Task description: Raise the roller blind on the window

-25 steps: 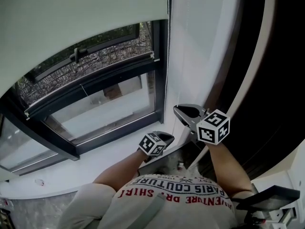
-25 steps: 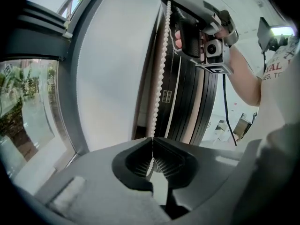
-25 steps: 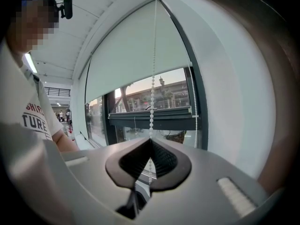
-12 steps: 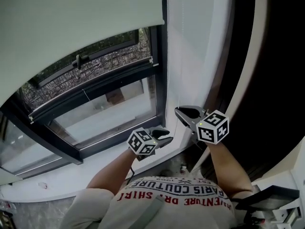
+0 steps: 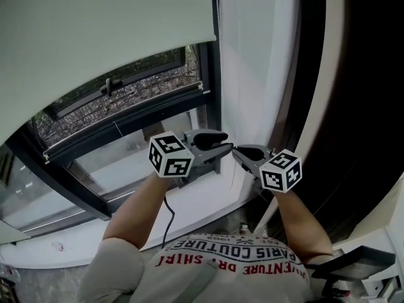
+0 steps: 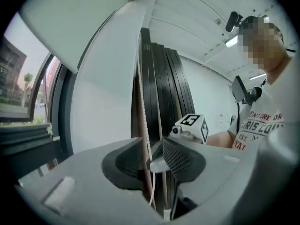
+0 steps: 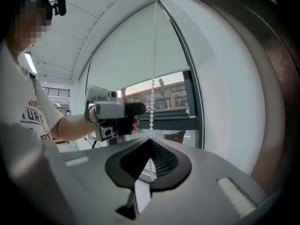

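While the right gripper (image 7: 149,142) is pinching the bead chain (image 7: 152,97) with jaws pressed together, the left gripper (image 6: 152,162), its jaws having just been opening and now spread, is straddling that chain ungripped. The roller blind (image 5: 107,43) is hanging partly raised over the window (image 5: 126,115), so more pulling is probably remaining.

"PARIS COUTURE" and "SHIRT" on the person's T-shirt (image 5: 233,257)
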A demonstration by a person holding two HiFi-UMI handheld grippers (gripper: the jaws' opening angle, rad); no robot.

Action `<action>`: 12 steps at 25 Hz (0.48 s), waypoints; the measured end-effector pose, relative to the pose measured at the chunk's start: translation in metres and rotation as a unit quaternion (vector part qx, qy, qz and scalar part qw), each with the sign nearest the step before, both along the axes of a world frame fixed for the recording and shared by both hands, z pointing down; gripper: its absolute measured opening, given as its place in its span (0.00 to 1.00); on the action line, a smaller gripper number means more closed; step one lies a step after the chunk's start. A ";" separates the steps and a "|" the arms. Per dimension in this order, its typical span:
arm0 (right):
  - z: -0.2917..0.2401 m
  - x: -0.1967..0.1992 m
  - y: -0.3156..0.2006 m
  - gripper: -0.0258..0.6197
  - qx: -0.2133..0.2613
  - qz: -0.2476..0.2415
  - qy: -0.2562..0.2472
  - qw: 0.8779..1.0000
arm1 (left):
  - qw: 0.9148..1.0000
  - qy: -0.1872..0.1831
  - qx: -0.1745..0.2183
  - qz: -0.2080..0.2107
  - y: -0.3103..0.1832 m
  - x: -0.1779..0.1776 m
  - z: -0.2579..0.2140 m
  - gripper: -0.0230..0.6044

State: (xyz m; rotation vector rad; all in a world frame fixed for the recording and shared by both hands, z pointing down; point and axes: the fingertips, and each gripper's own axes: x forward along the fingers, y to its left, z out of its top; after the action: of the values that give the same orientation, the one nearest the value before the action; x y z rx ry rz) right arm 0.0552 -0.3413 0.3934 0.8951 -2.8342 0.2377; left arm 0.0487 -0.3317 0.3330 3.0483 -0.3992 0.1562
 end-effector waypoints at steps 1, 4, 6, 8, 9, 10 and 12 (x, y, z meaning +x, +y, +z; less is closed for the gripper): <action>-0.001 -0.001 0.001 0.05 0.001 -0.001 0.001 1.000 | 1.000 0.009 0.007 0.000 -0.002 0.003 -0.016 0.25; -0.003 -0.003 0.008 0.05 0.005 -0.004 0.005 1.000 | 0.999 0.036 0.032 -0.010 -0.008 0.011 -0.062 0.25; -0.004 -0.005 0.012 0.05 0.005 -0.008 0.006 1.000 | 0.998 0.046 0.046 -0.020 -0.013 0.016 -0.085 0.25; -0.003 -0.008 0.012 0.05 0.005 -0.010 0.007 1.000 | 0.997 0.053 0.051 -0.027 -0.019 0.020 -0.103 0.25; -0.003 -0.009 0.012 0.05 0.006 -0.011 0.008 1.000 | 0.997 0.057 0.052 -0.030 -0.022 0.021 -0.111 0.25; -0.003 -0.010 0.011 0.05 0.007 -0.011 0.008 1.000 | 0.996 0.059 0.052 -0.031 -0.024 0.022 -0.118 0.25; -0.003 -0.011 0.013 0.05 0.007 -0.010 0.008 1.000 | 0.996 0.059 0.057 -0.037 -0.025 0.023 -0.130 0.19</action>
State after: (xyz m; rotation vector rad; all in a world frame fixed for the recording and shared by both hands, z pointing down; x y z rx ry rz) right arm 0.0446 -0.3286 0.3906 0.8677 -2.8311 0.2079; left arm 0.0712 -0.3572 0.2029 3.1268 -0.5277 -0.0530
